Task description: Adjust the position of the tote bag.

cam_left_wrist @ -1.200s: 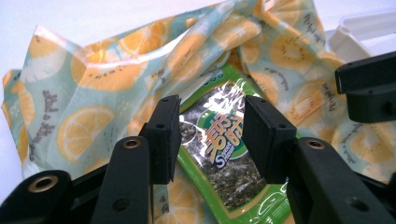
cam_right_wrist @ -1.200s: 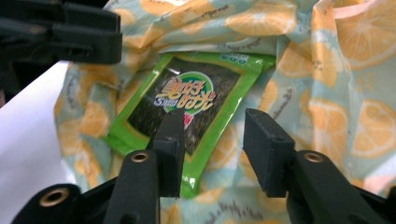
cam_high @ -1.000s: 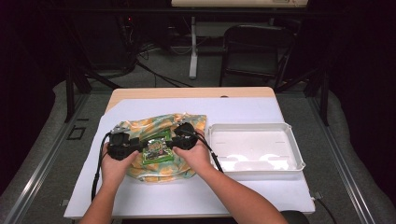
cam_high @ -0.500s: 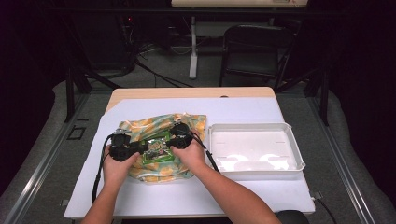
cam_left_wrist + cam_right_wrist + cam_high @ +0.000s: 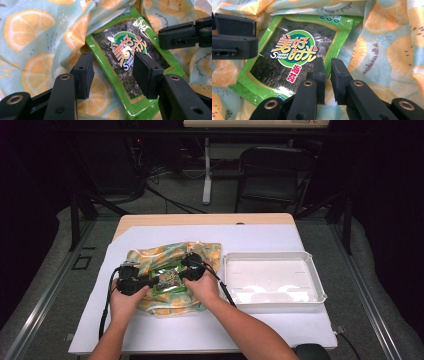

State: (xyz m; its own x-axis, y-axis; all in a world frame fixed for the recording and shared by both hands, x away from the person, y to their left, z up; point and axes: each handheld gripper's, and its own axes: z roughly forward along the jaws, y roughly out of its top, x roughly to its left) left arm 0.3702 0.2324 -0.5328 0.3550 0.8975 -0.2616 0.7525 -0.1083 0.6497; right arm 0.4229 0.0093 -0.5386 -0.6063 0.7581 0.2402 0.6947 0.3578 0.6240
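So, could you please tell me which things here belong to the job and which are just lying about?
In the job:
snack pack
cloth
left gripper
right gripper
tray, probably

Lying about:
chair
floor cables

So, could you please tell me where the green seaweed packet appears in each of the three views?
High view: the green seaweed packet lies left of centre, between the two grippers.
Left gripper view: centre to lower right.
Right gripper view: left of centre.
Shared landmark: the orange-slice cloth under it.
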